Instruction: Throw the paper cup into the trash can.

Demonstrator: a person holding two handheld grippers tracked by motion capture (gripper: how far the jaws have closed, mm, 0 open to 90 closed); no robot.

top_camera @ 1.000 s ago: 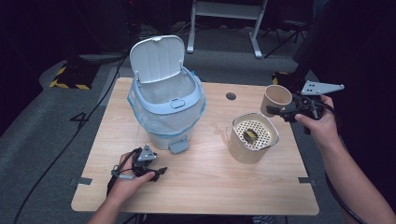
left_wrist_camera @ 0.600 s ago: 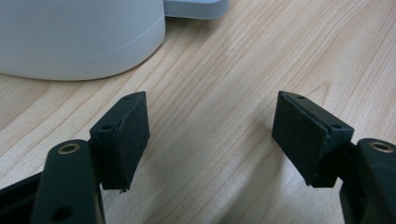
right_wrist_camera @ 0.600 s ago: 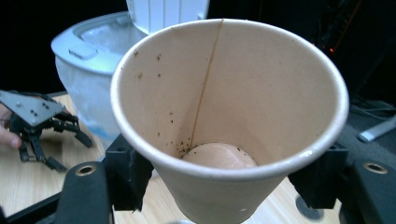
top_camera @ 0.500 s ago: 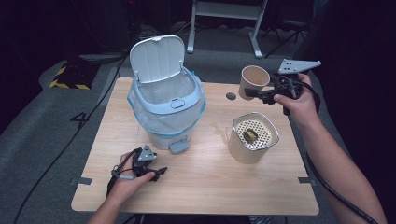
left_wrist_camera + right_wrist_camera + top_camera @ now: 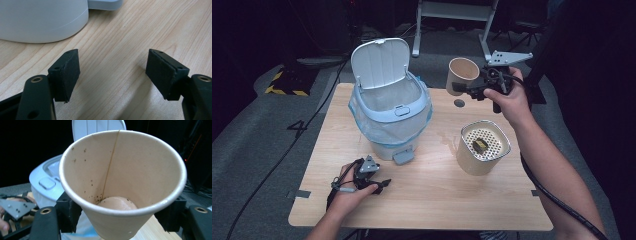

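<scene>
With the right gripper (image 5: 474, 90) clamping the speckled tan paper cup (image 5: 461, 75) at upper centre, presumably for emptying, tip it slowly over the open pale-blue lined pedal bin (image 5: 390, 112); the left gripper (image 5: 113, 75) rests spread, empty.

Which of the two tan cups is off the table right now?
The plain brown paper cup, clamped in the right gripper beside the open pale-blue pedal bin. The wider tan cup with the perforated strainer insert stands on the wooden table.
</scene>
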